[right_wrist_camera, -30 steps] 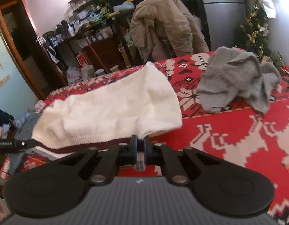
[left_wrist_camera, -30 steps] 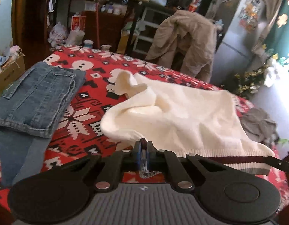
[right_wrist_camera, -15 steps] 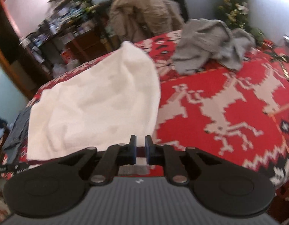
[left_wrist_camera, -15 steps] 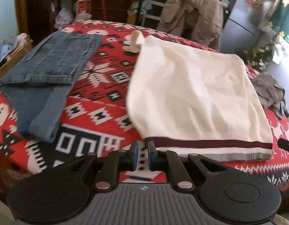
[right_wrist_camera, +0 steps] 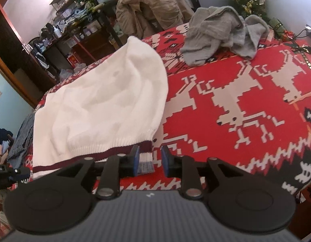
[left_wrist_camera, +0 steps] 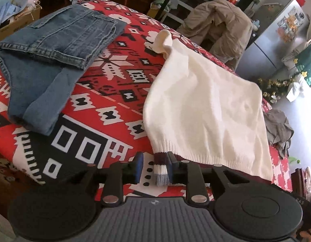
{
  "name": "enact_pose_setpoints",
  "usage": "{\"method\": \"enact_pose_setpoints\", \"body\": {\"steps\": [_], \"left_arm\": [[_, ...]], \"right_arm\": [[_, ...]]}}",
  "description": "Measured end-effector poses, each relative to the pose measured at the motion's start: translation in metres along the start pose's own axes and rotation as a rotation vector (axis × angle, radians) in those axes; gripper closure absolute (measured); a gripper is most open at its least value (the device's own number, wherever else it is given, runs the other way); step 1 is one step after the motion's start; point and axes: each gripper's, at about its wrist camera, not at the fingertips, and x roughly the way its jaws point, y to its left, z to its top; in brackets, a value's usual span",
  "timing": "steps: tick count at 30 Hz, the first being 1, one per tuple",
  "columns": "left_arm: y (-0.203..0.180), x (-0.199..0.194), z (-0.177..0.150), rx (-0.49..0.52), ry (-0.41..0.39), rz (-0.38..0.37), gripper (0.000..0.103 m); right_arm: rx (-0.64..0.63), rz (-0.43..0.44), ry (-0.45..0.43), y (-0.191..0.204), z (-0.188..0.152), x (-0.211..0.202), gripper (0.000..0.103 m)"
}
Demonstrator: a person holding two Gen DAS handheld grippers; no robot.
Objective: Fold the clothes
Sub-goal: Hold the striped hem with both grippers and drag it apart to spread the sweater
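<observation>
A cream knit sweater [left_wrist_camera: 206, 109] with a maroon-striped hem lies spread flat on the red patterned blanket [left_wrist_camera: 107, 92]. Its hem runs along the near edge of the bed. My left gripper [left_wrist_camera: 154, 168] is at the hem's left corner, jaws opening. The striped corner sits between them against the right pad, with a gap on the other side. In the right wrist view the same sweater [right_wrist_camera: 107, 100] ends at my right gripper [right_wrist_camera: 150, 161], whose jaws are also opening. That corner of the hem rests beside the left pad, unpinched.
Folded blue jeans [left_wrist_camera: 54, 46] lie left of the sweater. A crumpled grey garment [right_wrist_camera: 222, 32] sits at the far right of the bed. Behind the bed are a beige jacket [left_wrist_camera: 218, 24] draped over a chair, cluttered shelves and a fridge [left_wrist_camera: 276, 40].
The sweater, held up by its hem a second ago, has come down flat with the hem drawn to the near edge. Both grippers sank and went from shut on the hem to parted.
</observation>
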Motion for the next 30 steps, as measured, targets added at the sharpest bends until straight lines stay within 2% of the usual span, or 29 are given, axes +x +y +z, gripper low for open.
{"method": "enact_pose_setpoints", "body": {"steps": [5,10,15,20,22,24,26,30], "left_arm": [[-0.001,0.015,0.002,0.004,0.024,-0.02,0.077],[-0.012,0.022,0.004,0.064,-0.005,-0.006,0.078],[-0.032,0.026,0.0,0.201,-0.027,0.079,0.078],[-0.056,0.028,-0.018,0.384,-0.056,0.209,0.076],[-0.055,0.025,-0.021,0.385,-0.055,0.215,0.076],[-0.048,0.021,-0.021,0.345,-0.045,0.196,0.077],[-0.043,0.018,-0.021,0.308,-0.038,0.169,0.093],[-0.049,0.01,-0.022,0.344,-0.057,0.213,0.096]], "right_arm": [[0.013,-0.007,0.009,-0.001,0.001,0.012,0.076],[0.007,-0.011,-0.001,0.0,0.002,0.02,0.076],[-0.017,-0.045,-0.024,0.006,0.004,0.026,0.076],[-0.151,-0.084,-0.023,0.026,0.002,0.032,0.076],[-0.187,-0.104,-0.023,0.031,0.0,0.033,0.083],[-0.197,-0.111,-0.018,0.033,-0.002,0.031,0.089],[-0.187,-0.104,-0.012,0.033,-0.005,0.028,0.095],[-0.196,-0.142,-0.033,0.035,-0.008,0.017,0.097]]}}
